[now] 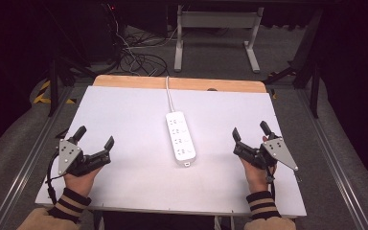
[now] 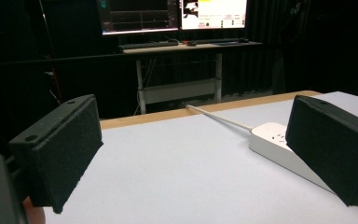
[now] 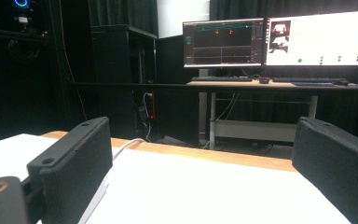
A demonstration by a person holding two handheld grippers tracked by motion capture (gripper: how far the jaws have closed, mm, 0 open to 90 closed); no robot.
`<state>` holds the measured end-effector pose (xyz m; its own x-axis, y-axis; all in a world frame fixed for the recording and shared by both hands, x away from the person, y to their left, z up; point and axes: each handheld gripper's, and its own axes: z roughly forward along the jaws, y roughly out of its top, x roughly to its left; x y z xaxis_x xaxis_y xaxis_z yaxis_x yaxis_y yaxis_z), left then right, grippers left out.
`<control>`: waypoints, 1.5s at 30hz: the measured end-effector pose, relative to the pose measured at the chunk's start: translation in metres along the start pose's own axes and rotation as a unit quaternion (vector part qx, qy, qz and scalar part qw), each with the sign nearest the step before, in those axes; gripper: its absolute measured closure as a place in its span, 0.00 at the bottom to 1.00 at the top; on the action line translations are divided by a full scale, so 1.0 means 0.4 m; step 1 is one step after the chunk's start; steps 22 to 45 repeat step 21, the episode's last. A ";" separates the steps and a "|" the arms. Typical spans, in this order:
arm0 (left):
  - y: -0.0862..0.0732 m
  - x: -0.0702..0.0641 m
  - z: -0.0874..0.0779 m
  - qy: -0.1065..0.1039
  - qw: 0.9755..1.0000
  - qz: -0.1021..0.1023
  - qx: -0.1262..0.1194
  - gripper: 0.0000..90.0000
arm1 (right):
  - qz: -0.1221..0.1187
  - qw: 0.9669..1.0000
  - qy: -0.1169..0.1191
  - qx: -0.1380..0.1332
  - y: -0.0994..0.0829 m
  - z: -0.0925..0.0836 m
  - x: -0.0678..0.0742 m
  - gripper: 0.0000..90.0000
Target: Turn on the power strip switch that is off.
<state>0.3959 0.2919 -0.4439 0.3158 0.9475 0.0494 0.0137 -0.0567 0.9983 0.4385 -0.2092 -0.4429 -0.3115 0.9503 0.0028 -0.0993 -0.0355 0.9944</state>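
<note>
the power strip (image 1: 180, 136) lies lengthwise away from the person, midway between the left gripper (image 1: 95, 136) and right gripper (image 1: 250, 130), both wide open and empty.

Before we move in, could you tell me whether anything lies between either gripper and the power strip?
Nothing visible does. Bare white table separates the left gripper and the right gripper from the power strip.

Beyond my white table (image 1: 124, 115) I see a dark room: black curtains (image 3: 121, 14), grey carpet (image 1: 292, 43), and a desk (image 3: 279, 86) carrying two lit monitors (image 3: 223, 42).
</note>
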 end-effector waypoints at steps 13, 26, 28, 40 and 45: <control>-0.002 -0.007 -0.042 0.000 1.000 -0.003 -0.001 0.05 | -0.002 1.000 -0.002 0.004 -0.003 -0.032 0.009 0.06; -0.004 -0.010 -0.042 0.000 1.000 0.003 -0.001 0.04 | -0.002 1.000 0.001 0.004 -0.007 -0.036 0.006 0.06; -0.004 -0.010 -0.042 0.000 1.000 0.003 -0.001 0.04 | -0.002 1.000 0.001 0.004 -0.007 -0.036 0.006 0.06; -0.004 -0.010 -0.042 0.000 1.000 0.003 -0.001 0.04 | -0.002 1.000 0.001 0.004 -0.007 -0.036 0.006 0.06; -0.004 -0.010 -0.042 0.000 1.000 0.003 -0.001 0.04 | -0.002 1.000 0.001 0.004 -0.007 -0.036 0.006 0.06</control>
